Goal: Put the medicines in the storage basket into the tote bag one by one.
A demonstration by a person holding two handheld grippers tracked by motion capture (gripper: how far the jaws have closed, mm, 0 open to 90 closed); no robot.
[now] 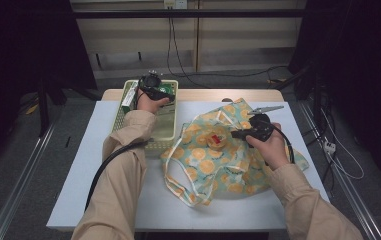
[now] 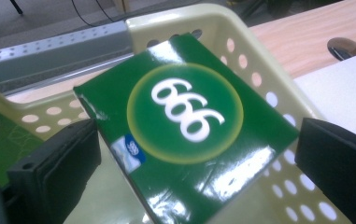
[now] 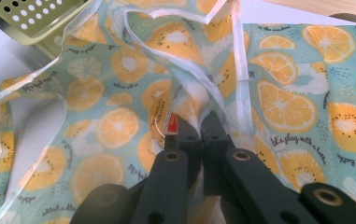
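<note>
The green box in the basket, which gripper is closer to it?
Left. The left gripper straddles the green box with open jaws; the right gripper is off over the fruit-print bag.

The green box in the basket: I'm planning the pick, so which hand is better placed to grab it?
Left. Its tool is open, with the green box between the jaws in the basket. The right tool is shut on the fruit-print bag.
</note>
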